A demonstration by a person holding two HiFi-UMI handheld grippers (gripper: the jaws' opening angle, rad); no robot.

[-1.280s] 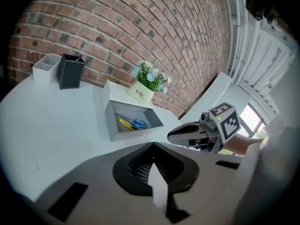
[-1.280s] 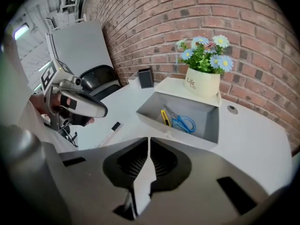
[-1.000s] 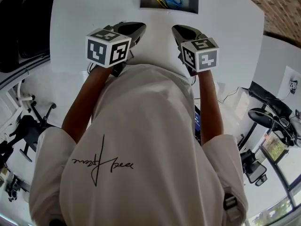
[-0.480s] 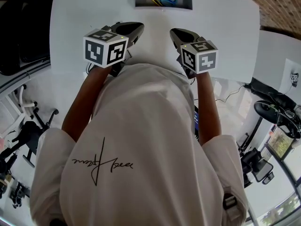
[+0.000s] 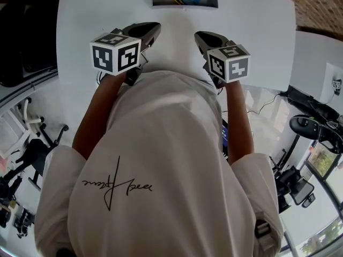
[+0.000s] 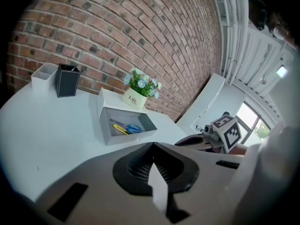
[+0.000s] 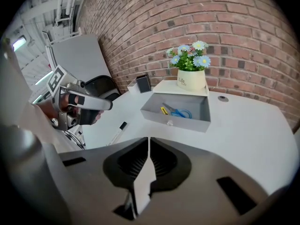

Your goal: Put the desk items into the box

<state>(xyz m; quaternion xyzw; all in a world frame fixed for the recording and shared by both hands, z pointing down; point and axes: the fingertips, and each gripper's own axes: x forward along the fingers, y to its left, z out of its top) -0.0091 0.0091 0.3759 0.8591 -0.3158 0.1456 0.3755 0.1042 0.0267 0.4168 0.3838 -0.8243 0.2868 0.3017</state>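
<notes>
Left claw (image 6: 152, 146) clenched, empty; right claw (image 7: 148, 142) clenched, empty. Box (image 7: 173, 121) on table (image 7: 243, 125) ahead of both, well apart. Scissors (image 7: 181, 112) inside box. Marker (image 7: 117, 132) on table outside box, left of right claw.

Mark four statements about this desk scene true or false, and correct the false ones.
1. Blue-handled scissors lie inside the grey box. True.
2. The right gripper holds the marker. False: its jaws are shut on nothing, and the marker lies on the table.
3. The flower pot stands behind the grey box. True.
4. The left gripper has its jaws wide apart. False: they are together, with nothing between them.
</notes>
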